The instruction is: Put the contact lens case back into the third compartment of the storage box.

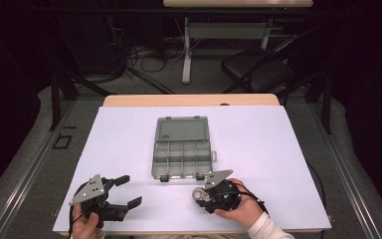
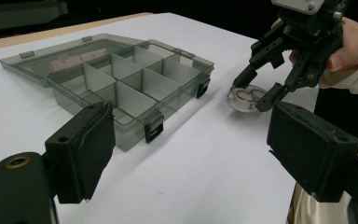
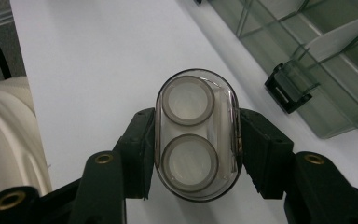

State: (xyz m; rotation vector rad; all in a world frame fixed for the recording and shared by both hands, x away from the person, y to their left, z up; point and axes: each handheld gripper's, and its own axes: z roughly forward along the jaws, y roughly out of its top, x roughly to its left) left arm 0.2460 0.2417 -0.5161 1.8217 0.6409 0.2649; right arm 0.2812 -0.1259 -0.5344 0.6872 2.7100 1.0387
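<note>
A smoky clear compartment box (image 1: 183, 174) lies open in the middle of the white table, its lid (image 1: 181, 129) folded back and its compartments (image 2: 121, 79) empty. Just in front of its right corner, my right gripper (image 1: 200, 198) is shut on a small clear oval case (image 1: 197, 193). In the right gripper view the case (image 3: 189, 100) shows two round rings inside, with a black pad (image 3: 137, 154) pressed on each long side. My left gripper (image 1: 131, 190) rests at the front left, jaws wide open and empty, with its pads (image 2: 81, 154) far apart.
The white sheet (image 1: 258, 144) covers the table, whose wooden far edge (image 1: 189, 99) shows behind it. A black latch (image 3: 289, 86) of the box sits close to the held case. A chair (image 1: 256, 69) and cables stand on the floor beyond.
</note>
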